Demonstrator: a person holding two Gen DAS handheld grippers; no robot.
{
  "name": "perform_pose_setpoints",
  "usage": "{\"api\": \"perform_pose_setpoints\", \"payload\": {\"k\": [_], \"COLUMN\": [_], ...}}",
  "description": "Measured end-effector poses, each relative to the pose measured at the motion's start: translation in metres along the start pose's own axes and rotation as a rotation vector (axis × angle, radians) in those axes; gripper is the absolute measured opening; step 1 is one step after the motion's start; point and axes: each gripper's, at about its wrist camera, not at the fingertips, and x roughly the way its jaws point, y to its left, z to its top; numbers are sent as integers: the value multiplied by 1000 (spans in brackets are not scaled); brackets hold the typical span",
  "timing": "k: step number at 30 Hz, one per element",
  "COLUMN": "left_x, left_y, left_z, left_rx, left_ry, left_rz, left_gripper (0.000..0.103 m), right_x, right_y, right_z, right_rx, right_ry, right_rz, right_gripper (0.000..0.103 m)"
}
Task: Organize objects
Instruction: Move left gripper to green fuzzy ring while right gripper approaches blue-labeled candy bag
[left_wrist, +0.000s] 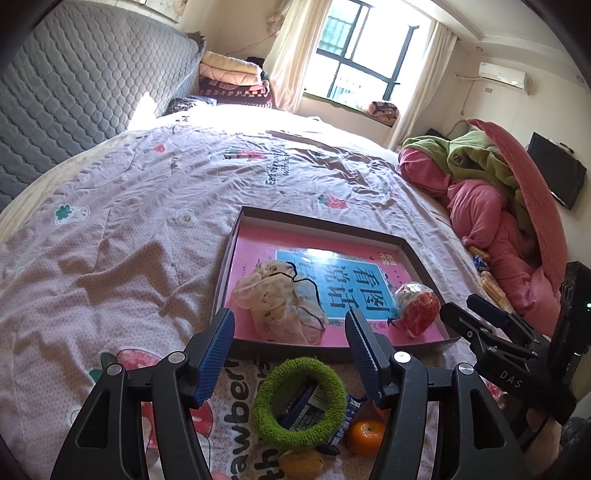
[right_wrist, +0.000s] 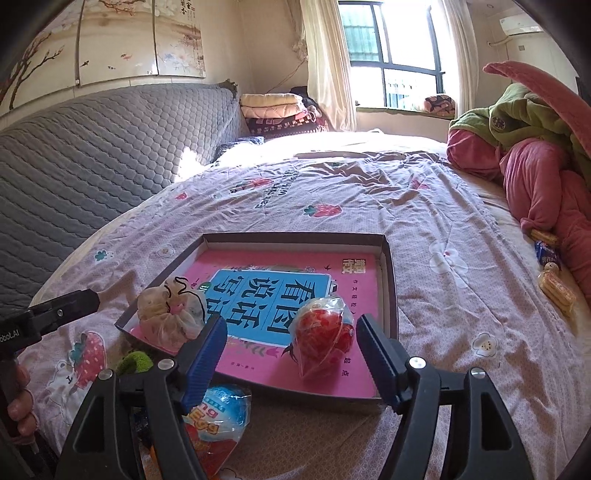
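Observation:
On the bed lies a shallow dark box (left_wrist: 321, 223) with a pink book in it. A beige drawstring bag (left_wrist: 280, 302) and a red toy wrapped in clear plastic (left_wrist: 417, 306) rest on the book. My left gripper (left_wrist: 290, 321) is open, held just short of the bag and touching nothing. Under it lie a green fuzzy ring (left_wrist: 299, 400), a blue packet (left_wrist: 295, 415) and an orange (left_wrist: 365, 435). My right gripper (right_wrist: 291, 325) is open too, hovering before the red toy (right_wrist: 321, 336). A blue-and-red surprise egg (right_wrist: 218, 410) lies below its left finger, outside the box (right_wrist: 295, 236).
A heap of pink and green clothes (right_wrist: 528, 147) fills the bed's right side, with snack packets (right_wrist: 554, 291) beside it. The grey quilted headboard (right_wrist: 92, 147) stands at the left. A yellowish fruit (left_wrist: 301, 461) lies near the orange. A hand (right_wrist: 20, 406) holds the left gripper's handle.

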Motion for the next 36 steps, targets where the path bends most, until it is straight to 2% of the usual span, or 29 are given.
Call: {"api": "perform_pose_setpoints", "payload": {"k": [13,36], "left_x": [-27,-41], "left_y": [-10,-6], "left_z": [-14,-39], "left_rx": [31,53], "left_ry": [-6,26], "left_rz": [12,18], "left_gripper": [64,64], "right_x": [-19,-41], "right_y": [23,39], "right_z": [-16,-42], "right_rx": [-47,-60], "right_ry": [-13,1], "right_rz": [-3,-5], "right_gripper": [74,75]}}
